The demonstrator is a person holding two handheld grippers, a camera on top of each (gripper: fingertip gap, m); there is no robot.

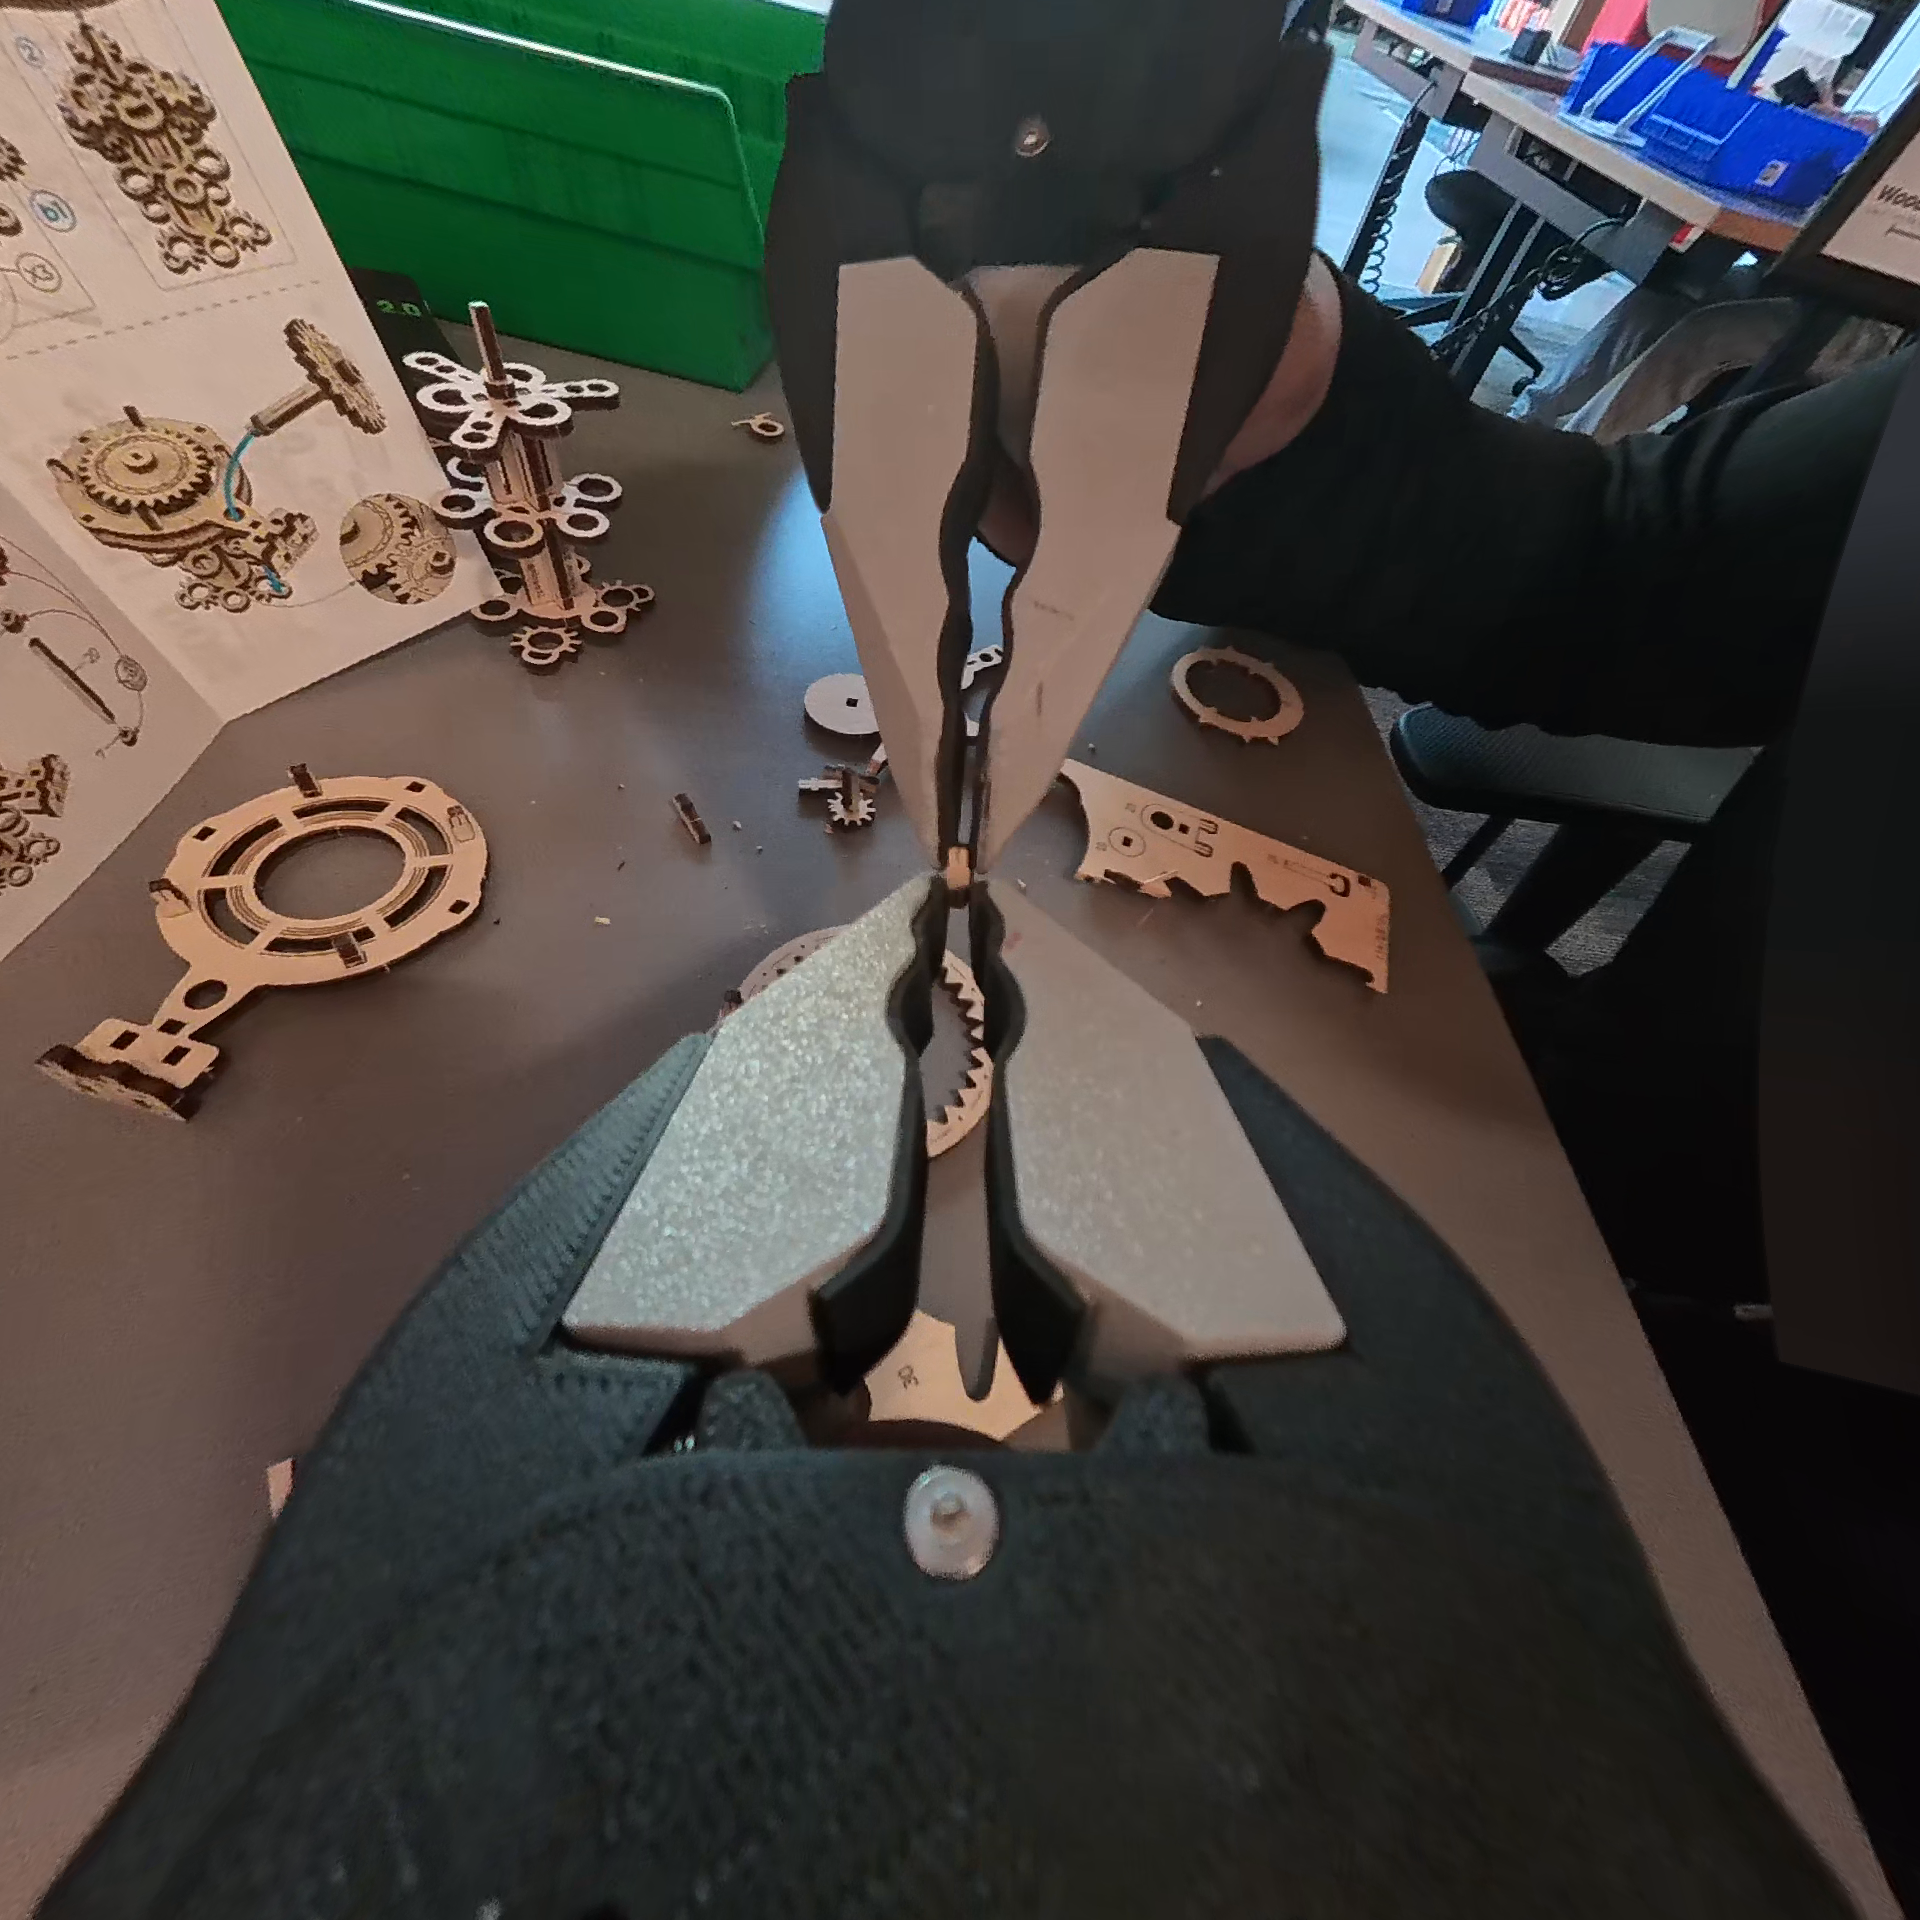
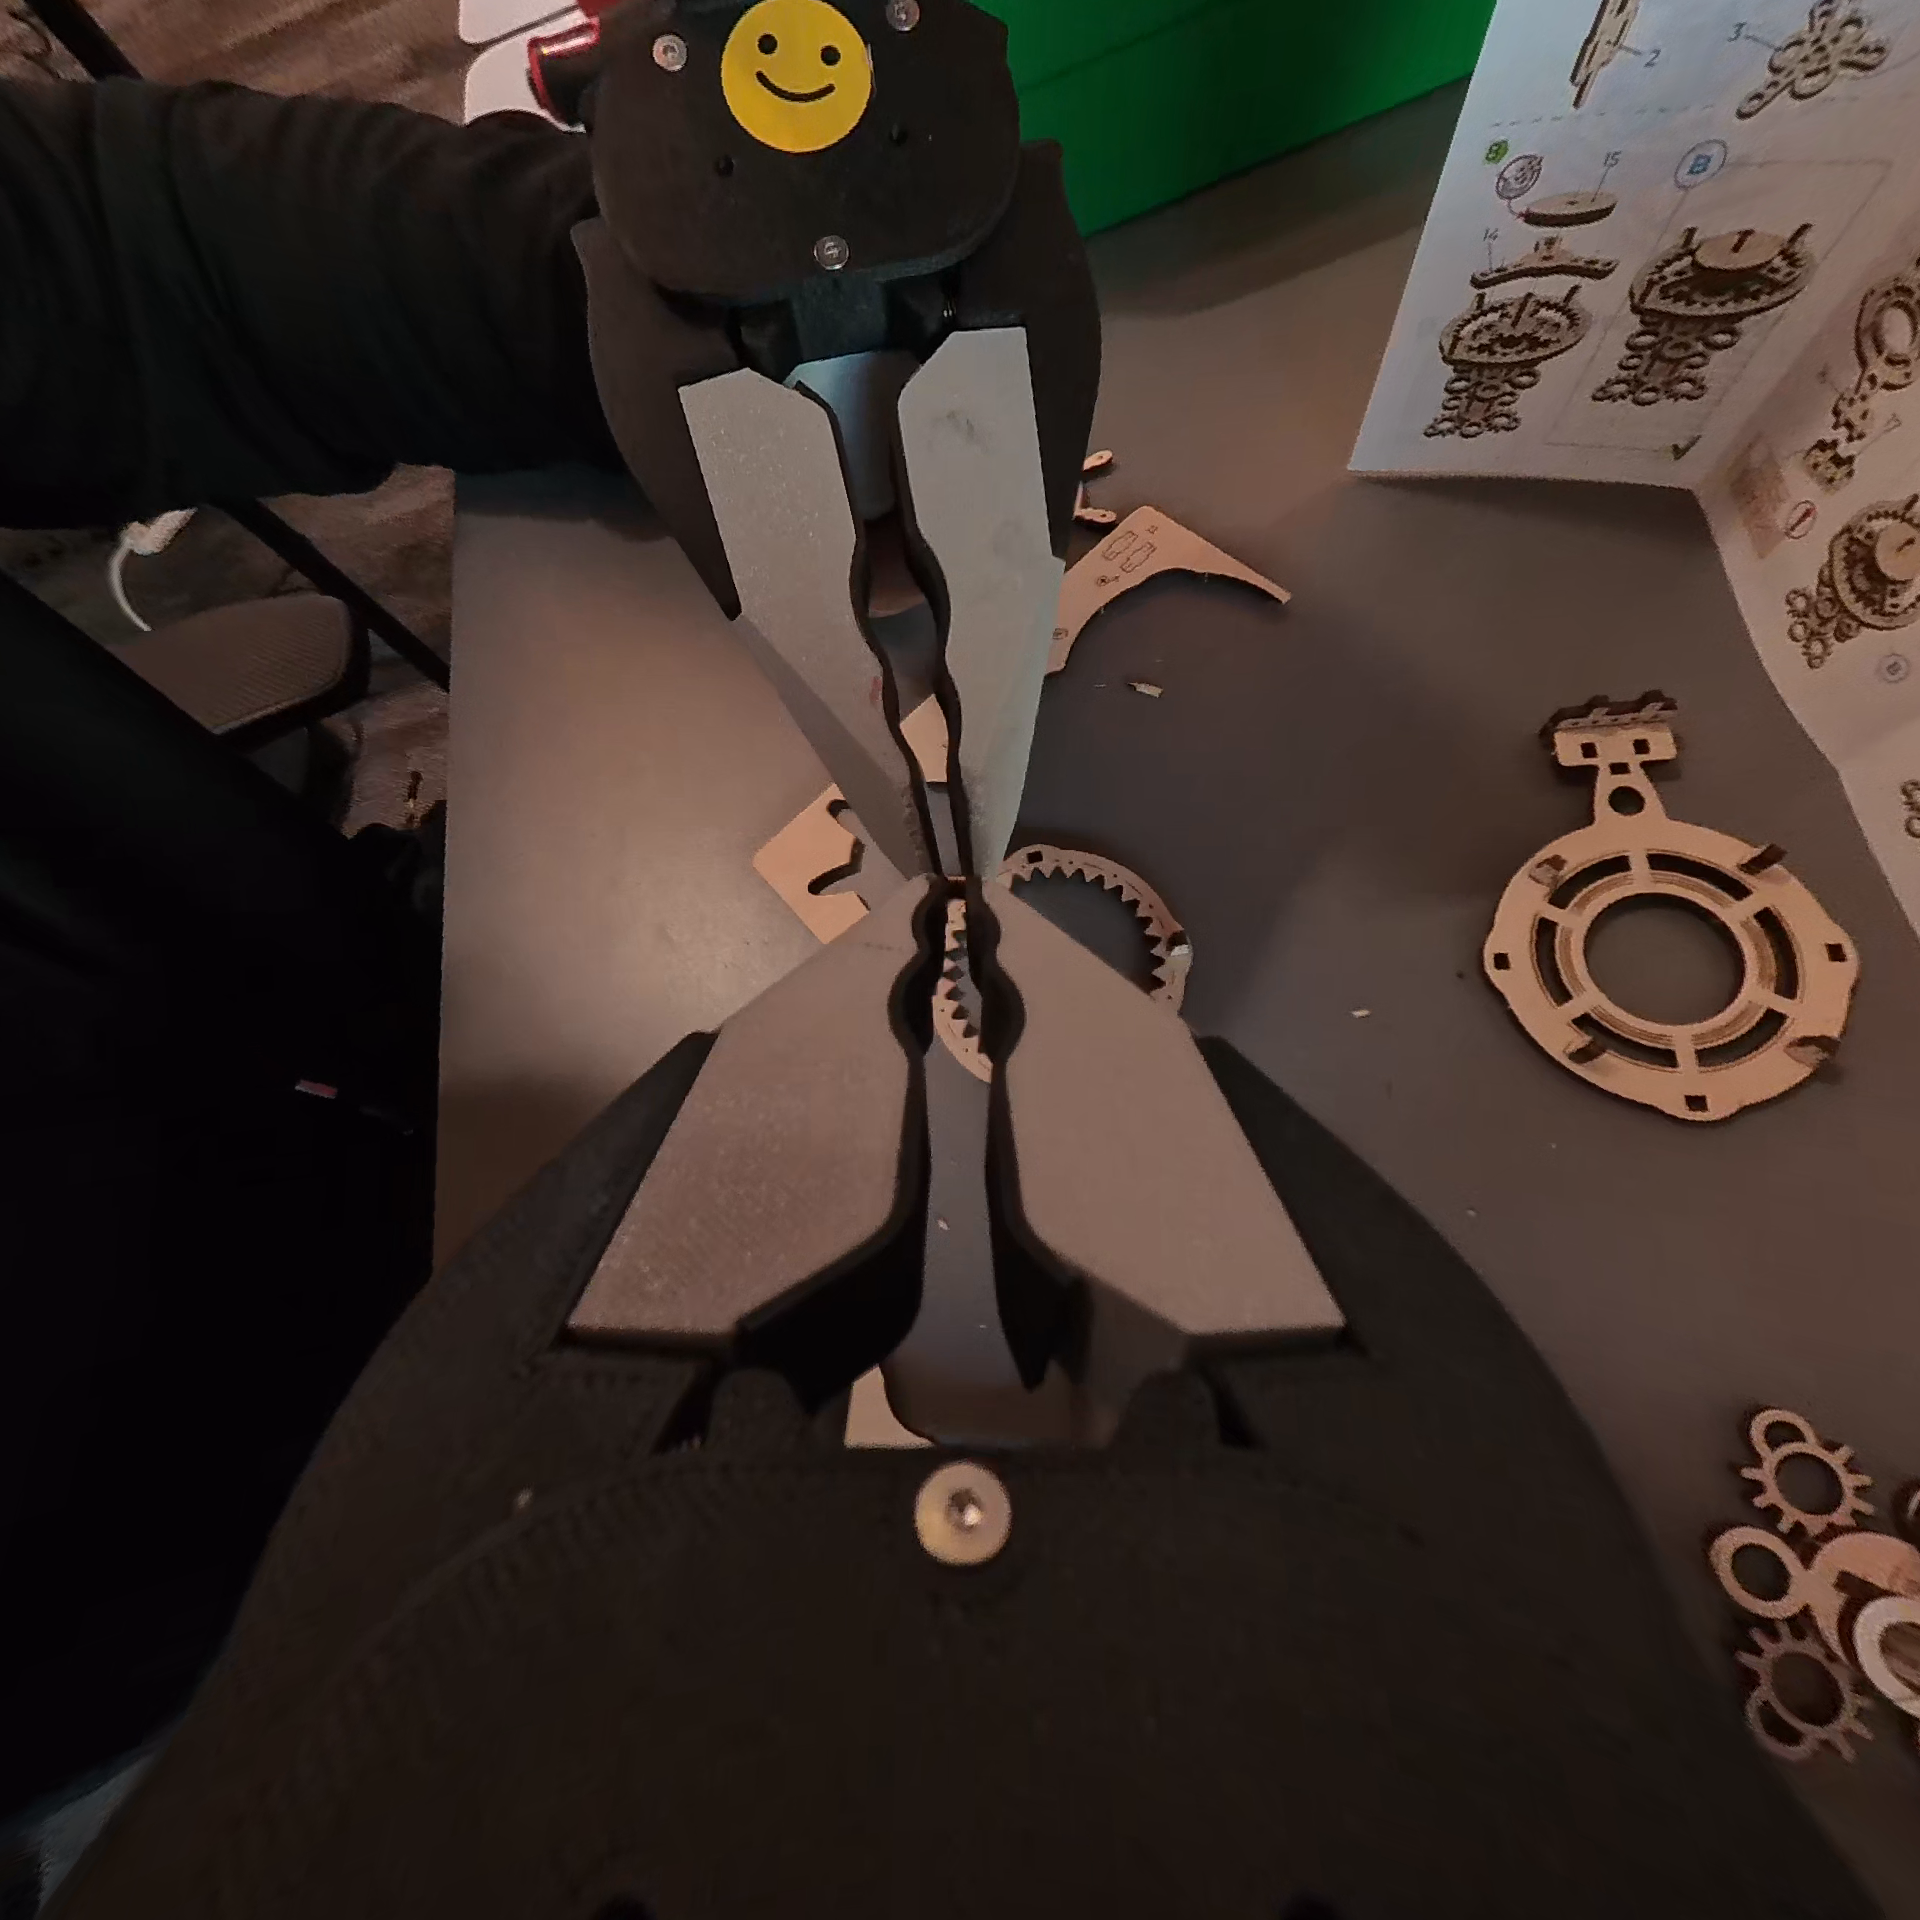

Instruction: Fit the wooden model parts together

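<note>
A small wooden peg [image 1: 958, 862] sits between the tips of both grippers, just above the dark table. My left gripper [image 1: 954, 896] is shut on its near end. My right gripper [image 1: 961, 836] comes in from the far side and is shut on its other end, tip to tip with the left. In the right wrist view my right gripper [image 2: 951, 896] meets the left gripper [image 2: 948, 868], which bears a yellow smiley sticker, and the peg is hidden there. A wooden ring gear with inner teeth [image 2: 1127, 920] lies flat on the table under the tips, and also shows in the left wrist view [image 1: 951, 1091].
A round wooden frame plate with a handle [image 1: 312, 894] [image 2: 1673, 966] lies nearby. A tower of flower-shaped parts [image 1: 530, 488] stands by the instruction sheet [image 1: 156, 364] and green bin [image 1: 520, 156]. An offcut sheet [image 1: 1247, 873], a toothed ring [image 1: 1236, 691] and a disc [image 1: 842, 701] lie near the table edge. Only a small space, under 4 cm, lies between the two pairs of fingers.
</note>
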